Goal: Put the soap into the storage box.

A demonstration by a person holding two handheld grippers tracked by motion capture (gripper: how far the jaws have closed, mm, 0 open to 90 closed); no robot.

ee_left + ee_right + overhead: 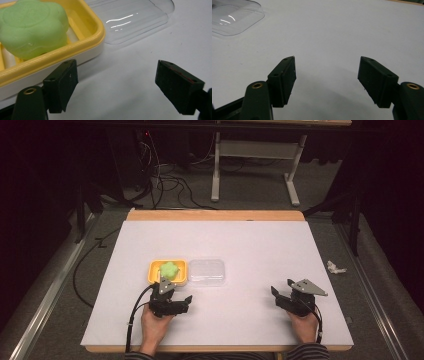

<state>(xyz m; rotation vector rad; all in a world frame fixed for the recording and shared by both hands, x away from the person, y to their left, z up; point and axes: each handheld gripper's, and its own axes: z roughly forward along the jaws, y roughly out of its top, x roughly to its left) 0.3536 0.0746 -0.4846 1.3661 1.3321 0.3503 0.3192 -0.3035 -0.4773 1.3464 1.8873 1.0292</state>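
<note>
A yellow soap dish [154, 268] [82, 40] holds a green flower-shaped soap [169, 269] [32, 26] near the middle of the white table. Beside it on the right lies a clear plastic lid [206, 271] [135, 18] [234, 17]. My left gripper [176, 296] [116, 85] rests just in front of the dish, open, with bare table between its jaws. My right gripper [282, 290] [327, 80] rests near the front right of the table, open and holding nothing.
The white table top [250, 240] has a wooden edge at the back. A crumpled white scrap [335, 267] lies on the floor off the right side. Cables and a desk frame [255, 165] stand behind the table.
</note>
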